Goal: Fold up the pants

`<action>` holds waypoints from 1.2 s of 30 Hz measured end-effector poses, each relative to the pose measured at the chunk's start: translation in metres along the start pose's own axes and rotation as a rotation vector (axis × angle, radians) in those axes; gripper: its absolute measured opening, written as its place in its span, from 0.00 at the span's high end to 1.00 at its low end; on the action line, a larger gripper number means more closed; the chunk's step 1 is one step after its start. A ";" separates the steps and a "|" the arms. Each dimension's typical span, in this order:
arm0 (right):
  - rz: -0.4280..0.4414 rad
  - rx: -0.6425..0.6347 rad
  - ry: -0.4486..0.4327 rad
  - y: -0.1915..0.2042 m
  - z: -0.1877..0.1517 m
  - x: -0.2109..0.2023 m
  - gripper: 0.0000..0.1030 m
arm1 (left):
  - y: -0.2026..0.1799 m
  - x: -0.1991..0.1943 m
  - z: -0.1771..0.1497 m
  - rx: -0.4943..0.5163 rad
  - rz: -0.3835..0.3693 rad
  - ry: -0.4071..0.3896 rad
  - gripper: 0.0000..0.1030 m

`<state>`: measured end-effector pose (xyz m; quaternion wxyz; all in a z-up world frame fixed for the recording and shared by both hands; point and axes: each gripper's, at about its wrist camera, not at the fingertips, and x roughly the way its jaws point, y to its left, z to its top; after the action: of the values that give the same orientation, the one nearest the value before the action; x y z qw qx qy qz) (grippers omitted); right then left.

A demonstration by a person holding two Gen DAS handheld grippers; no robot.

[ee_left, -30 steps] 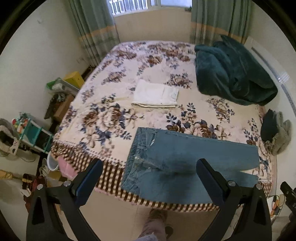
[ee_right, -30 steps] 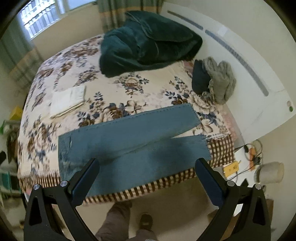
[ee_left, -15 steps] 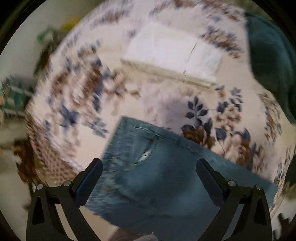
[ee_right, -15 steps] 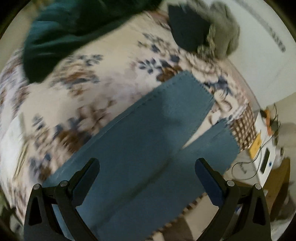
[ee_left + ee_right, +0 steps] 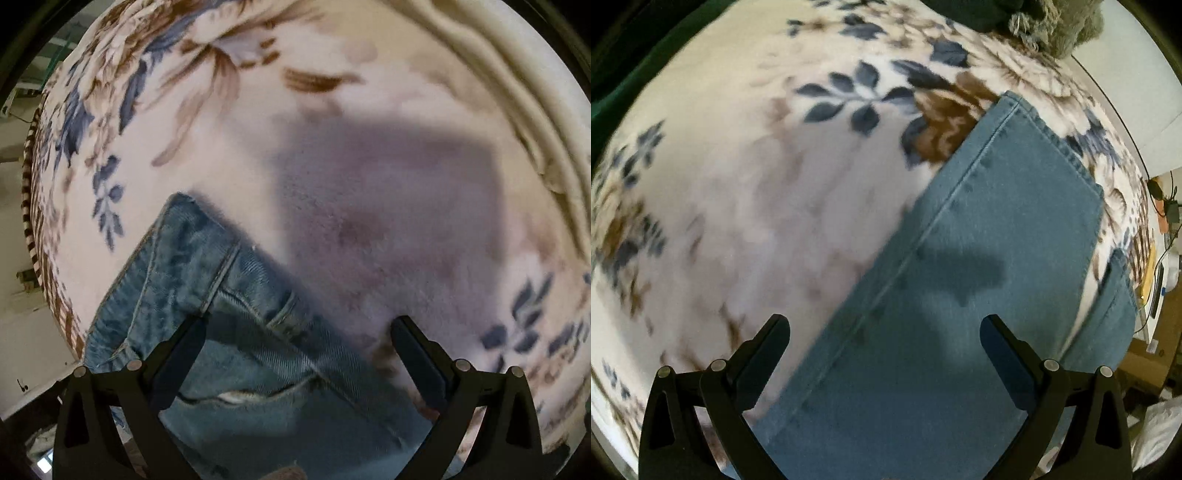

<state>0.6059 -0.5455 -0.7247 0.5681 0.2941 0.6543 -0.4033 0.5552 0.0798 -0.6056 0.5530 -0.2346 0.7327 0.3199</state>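
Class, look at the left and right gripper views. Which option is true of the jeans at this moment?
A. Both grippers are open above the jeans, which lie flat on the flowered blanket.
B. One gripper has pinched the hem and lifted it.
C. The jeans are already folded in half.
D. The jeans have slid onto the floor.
A: the left gripper is spread open over the waistband and the right gripper over a leg of the jeans, flat on the blanket.
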 end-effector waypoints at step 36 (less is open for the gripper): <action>0.255 -0.075 -0.086 -0.197 -0.117 -0.100 0.93 | 0.249 -0.098 -0.197 -0.007 -0.708 -0.256 0.86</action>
<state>0.3987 -0.5356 -0.5856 0.6528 0.3359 0.6013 -0.3155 0.2789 0.1059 -0.4230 0.7156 -0.4334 0.5300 0.1384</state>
